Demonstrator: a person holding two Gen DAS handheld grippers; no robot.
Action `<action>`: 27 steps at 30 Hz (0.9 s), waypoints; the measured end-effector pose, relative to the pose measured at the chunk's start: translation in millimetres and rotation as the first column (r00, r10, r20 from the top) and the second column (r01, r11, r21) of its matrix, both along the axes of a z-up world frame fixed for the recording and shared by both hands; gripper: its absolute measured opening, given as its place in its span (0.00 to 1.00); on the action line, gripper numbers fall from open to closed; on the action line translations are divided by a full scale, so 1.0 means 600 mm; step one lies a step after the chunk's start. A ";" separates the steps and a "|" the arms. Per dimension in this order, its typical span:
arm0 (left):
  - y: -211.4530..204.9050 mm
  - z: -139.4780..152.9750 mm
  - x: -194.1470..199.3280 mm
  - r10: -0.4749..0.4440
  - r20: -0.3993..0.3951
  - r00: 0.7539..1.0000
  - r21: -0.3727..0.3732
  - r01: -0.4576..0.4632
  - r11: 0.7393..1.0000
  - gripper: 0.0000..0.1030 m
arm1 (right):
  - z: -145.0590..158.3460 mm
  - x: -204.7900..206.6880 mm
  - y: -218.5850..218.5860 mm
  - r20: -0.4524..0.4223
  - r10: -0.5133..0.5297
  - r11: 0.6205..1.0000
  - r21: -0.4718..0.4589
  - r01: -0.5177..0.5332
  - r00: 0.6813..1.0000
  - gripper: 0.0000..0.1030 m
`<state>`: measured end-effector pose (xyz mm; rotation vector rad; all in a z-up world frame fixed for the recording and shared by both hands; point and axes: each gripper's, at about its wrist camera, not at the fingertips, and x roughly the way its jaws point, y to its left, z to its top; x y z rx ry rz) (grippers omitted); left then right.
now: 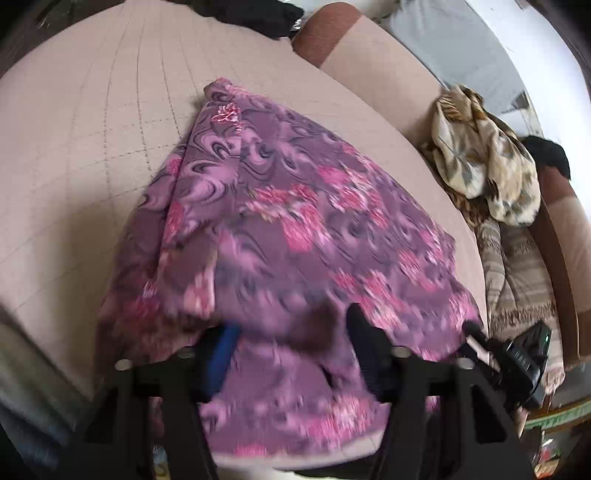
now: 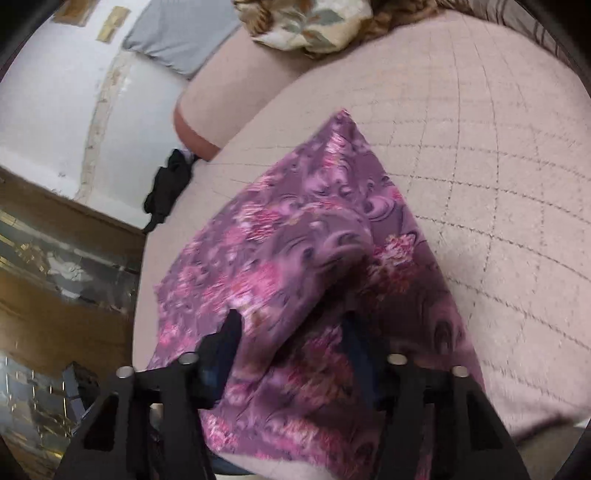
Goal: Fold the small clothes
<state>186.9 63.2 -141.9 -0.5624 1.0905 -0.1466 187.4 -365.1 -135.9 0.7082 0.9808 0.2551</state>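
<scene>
Purple cloth (image 1: 280,229) with pink flowers fills the middle of my left wrist view, spread on a pale pink quilted bed cover (image 1: 92,147) that takes up the whole left half of the frame. Its near edge is blurred and runs down between the two fingers of my left gripper (image 1: 291,328); those fingers stand apart with cloth lying across the gap, and I cannot tell whether they pinch any of it. At the lower right my right gripper (image 1: 517,358) shows as a black block at the cloth's corner. A crumpled beige flowered cloth (image 1: 484,166) lies at the right, and a black garment (image 1: 255,14) sits at the top edge.

In my right wrist view the purple cloth (image 2: 295,258) runs from the centre down to the bottom of the frame, one corner pointing to the upper middle, the bed cover (image 2: 498,166) filling the right side. A raised fold of it bulges between the fingers of my right gripper (image 2: 291,328), which are spread wide; the blur hides any grip. The black garment (image 2: 170,184) hangs at the bed's left edge, the beige cloth (image 2: 306,22) at the top.
</scene>
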 end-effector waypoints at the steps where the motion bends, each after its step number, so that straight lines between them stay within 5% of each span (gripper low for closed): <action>1: 0.003 -0.010 0.005 0.004 -0.004 1.000 0.003 -0.004 1.000 0.32 | -0.009 0.007 0.000 -0.016 -0.007 1.000 -0.013 0.006 1.000 0.40; 5: 0.024 -0.025 0.003 0.047 -0.014 0.999 -0.054 -0.047 0.997 0.11 | -0.013 0.013 0.000 0.003 -0.010 1.000 -0.015 0.010 1.000 0.09; 9: 0.037 0.007 -0.004 0.061 0.019 0.998 -0.049 -0.060 0.997 0.05 | -0.003 0.015 0.024 0.025 0.029 0.995 -0.097 -0.027 0.999 0.07; 11: 0.060 0.042 -0.023 0.080 0.043 0.996 -0.166 -0.072 0.983 0.05 | 0.022 -0.001 0.024 0.074 0.030 0.994 -0.106 -0.022 0.997 0.06; 15: 0.073 0.067 -0.054 0.044 0.065 0.997 -0.155 -0.034 0.987 0.05 | 0.074 -0.077 0.010 0.180 0.026 0.994 -0.113 -0.005 0.983 0.06; 20: 0.043 -0.033 -0.055 0.024 -0.115 0.993 -0.052 -0.031 0.998 0.05 | 0.017 -0.070 0.032 -0.013 0.016 0.974 -0.226 -0.018 1.000 0.06; 22: 0.045 -0.020 -0.059 0.042 -0.085 0.995 -0.049 -0.047 0.998 0.05 | 0.005 -0.050 0.051 -0.070 0.010 0.953 -0.302 -0.030 0.998 0.06; 25: 0.049 0.027 -0.072 0.042 0.021 0.999 -0.001 -0.042 0.999 0.05 | 0.026 -0.069 0.078 -0.015 0.031 0.928 -0.371 -0.034 0.999 0.06; 27: 0.047 0.016 -0.073 0.032 -0.001 0.999 -0.004 -0.032 0.999 0.05 | 0.023 -0.082 0.088 -0.017 0.027 0.917 -0.397 -0.032 0.999 0.06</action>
